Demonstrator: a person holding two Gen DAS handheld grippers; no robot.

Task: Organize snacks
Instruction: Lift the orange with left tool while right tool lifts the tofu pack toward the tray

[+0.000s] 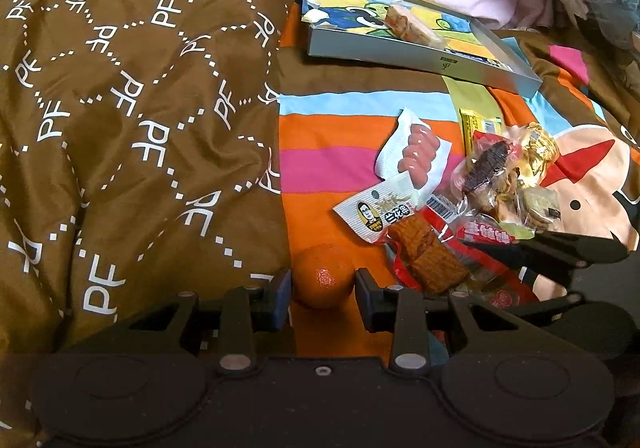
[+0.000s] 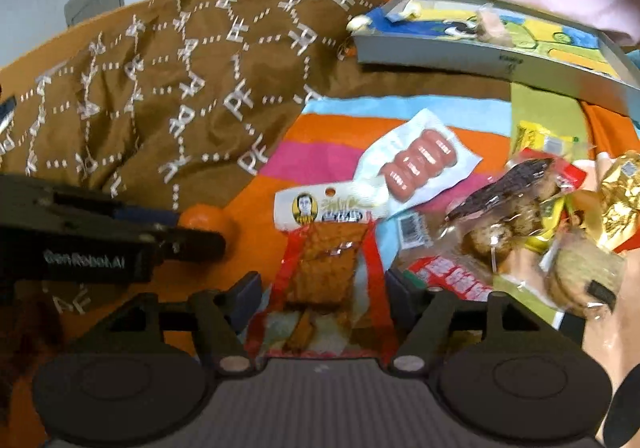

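- The left gripper [image 1: 323, 282] pinches a small orange [image 1: 325, 275] between its blue pads, low over the striped sheet [image 1: 320, 176] of a bed.
- The right gripper [image 2: 323, 290] stands spread, its jaws on either side of a red-edged packet of brown dried tofu [image 2: 326, 260]; the pads do not press on it.
- A sealed sausage pack [image 1: 416, 150] lies just beyond the tofu packet, partly overlapped by its white header.
- More snacks are heaped to the right: a clear bag with a dark biscuit [image 1: 486, 168], a gold-foil piece [image 1: 540, 146], a yellow packet [image 1: 478, 124].
- A shallow grey box [image 1: 420, 56] with a cartoon lining lies further back and holds one wrapped snack [image 1: 412, 24].
- A brown quilt [image 1: 132, 108] with white lettering is bunched on the left.
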